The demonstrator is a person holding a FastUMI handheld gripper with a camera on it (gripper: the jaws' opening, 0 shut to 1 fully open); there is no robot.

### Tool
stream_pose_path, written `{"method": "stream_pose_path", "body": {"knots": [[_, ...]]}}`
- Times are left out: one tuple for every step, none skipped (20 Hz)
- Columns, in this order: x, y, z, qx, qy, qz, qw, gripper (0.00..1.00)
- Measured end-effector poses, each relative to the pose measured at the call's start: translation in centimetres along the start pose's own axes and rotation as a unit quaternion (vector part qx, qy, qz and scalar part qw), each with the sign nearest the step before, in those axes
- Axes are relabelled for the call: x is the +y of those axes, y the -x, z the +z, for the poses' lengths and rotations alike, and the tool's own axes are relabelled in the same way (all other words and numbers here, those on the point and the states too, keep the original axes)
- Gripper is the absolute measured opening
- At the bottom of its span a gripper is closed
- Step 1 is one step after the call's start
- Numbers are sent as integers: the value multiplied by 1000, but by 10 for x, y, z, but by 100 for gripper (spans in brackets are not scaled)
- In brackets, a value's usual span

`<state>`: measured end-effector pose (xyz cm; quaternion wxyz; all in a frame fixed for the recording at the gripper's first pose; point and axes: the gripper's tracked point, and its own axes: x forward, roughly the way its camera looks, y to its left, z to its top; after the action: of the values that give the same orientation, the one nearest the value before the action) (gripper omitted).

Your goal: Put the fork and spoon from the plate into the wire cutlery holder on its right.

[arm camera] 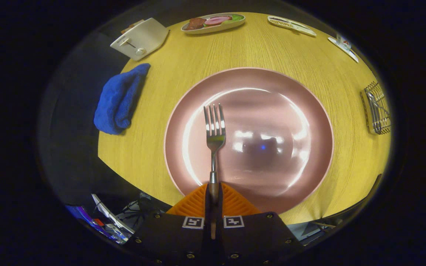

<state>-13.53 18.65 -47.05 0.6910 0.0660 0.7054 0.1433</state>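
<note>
One utensil is in our grip: the fork (pixel 215 135) sits with its handle pinched between the orange fingers (pixel 194 201) of the gripper (pixel 213 197), which are closed narrow on it, tines pointing away from us over the pink plate (pixel 309 155). Whether the fork is lifted clear of the plate or just resting on it, we cannot tell. The plate otherwise looks bare; we see no spoon on it. The wire cutlery holder (pixel 377 109) stands on the yellow tabletop (pixel 257 51) to the right of the plate, well apart from the fingers, and something metallic appears to lie inside it, too small for us to name. We judge the spoon may already be delivered, though that is unsure; the fork has been grasped but not yet carried across and dropped in the holder
</note>
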Motion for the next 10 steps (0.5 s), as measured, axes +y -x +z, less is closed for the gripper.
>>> {"method": "stream_pose_path", "body": {"knots": [[2,1,1,-5,-11,10,1000,5],[2,-2,1,-7,-18,16,1000,5],[2,-1,2,-8,-19,20,1000,5],[1,-1,3,-14,-18,18,1000,5],[-2,-1,5,-17,-18,14,1000,5],[-3,0,6,-20,-20,13,1000,5],[-4,2,8,-24,-25,14,999,5],[-2,4,9,-27,-31,18,999,5],[-1,7,13,-32,-39,24,998,5],[-1,10,16,-36,-47,29,998,5]]}}
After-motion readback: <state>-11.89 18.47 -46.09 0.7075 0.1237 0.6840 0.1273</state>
